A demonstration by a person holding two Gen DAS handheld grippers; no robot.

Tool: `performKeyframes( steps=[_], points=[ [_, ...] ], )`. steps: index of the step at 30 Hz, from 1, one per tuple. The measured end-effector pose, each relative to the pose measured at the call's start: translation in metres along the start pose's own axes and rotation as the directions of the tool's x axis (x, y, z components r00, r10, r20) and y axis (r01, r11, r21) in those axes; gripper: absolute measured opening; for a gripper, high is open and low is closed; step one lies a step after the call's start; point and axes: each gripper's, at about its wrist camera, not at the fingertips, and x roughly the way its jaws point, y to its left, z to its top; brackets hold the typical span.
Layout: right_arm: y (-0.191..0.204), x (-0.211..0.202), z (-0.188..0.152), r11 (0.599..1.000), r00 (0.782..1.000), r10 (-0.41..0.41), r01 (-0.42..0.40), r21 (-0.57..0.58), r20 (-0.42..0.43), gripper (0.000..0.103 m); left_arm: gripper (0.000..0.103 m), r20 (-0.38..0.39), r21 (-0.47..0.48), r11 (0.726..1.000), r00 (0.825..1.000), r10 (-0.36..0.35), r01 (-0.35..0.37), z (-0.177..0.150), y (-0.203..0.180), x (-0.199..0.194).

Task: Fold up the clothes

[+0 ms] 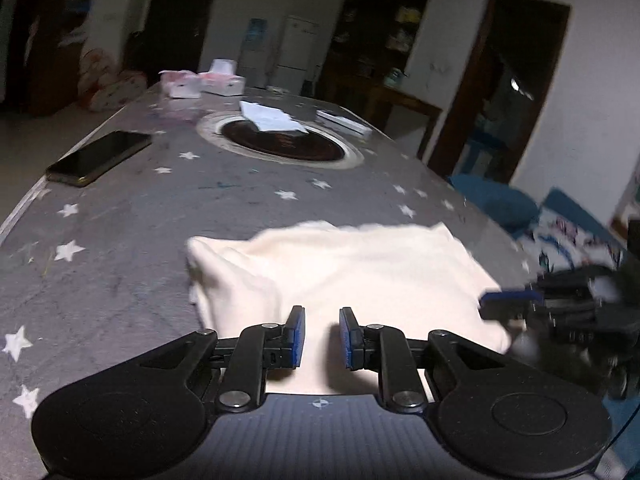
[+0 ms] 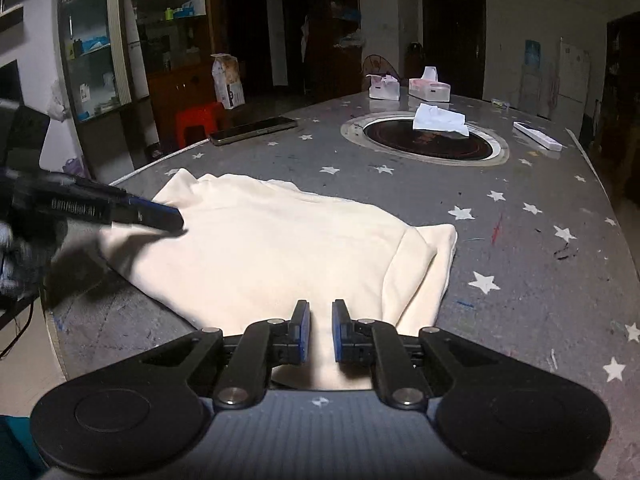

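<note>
Soft cream folded cloth top (image 2: 276,248) lying flat near the front edge of the grey star-print desk (image 2: 520,240). Left gripper (image 1: 322,338) over its near edge, fingers a little apart, pinching nothing seen. Right gripper (image 2: 321,330) beside it, fingers almost together, grip unclear.

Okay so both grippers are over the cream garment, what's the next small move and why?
Probably lower the left gripper onto the near edge of the cream garment and pinch it. Its fingers show a gap with no cloth gripped, and the garment lies loosely bunched on the table.
</note>
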Motion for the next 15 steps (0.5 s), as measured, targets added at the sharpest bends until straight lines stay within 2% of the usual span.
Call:
performKeyframes(
  steps=[2, 6, 9, 12, 15],
  points=[
    [0.001, 0.001, 0.0, 1.0, 1.0, -0.003, 0.003, -0.013, -0.006, 0.01, 0.021, 0.024, -0.008, 1.0, 1.0, 0.014, -0.014, 0.005, 0.006, -0.002],
    [0.002, 0.002, 0.0, 1.0, 1.0, -0.008, 0.008, -0.017, -0.009, 0.01, 0.022, 0.023, -0.023, 0.998, 0.998, 0.06, -0.06, 0.002, 0.021, 0.009],
    [0.004, 0.002, 0.001, 1.0, 1.0, -0.01, 0.01, -0.024, -0.014, 0.01, 0.021, 0.026, -0.071, 0.996, 0.998, 0.05, -0.048, 0.003, 0.029, 0.006],
    [0.004, 0.002, 0.004, 0.999, 1.0, -0.008, 0.007, -0.032, -0.021, 0.011, 0.021, 0.037, -0.044, 0.997, 0.997, 0.067, -0.065, 0.005, 0.027, 0.002],
    [0.002, 0.002, 0.014, 0.999, 1.0, -0.01, 0.01, -0.047, -0.002, 0.011, 0.021, 0.031, -0.062, 0.996, 0.997, 0.07, -0.068, 0.007, 0.03, 0.005]
  ],
)
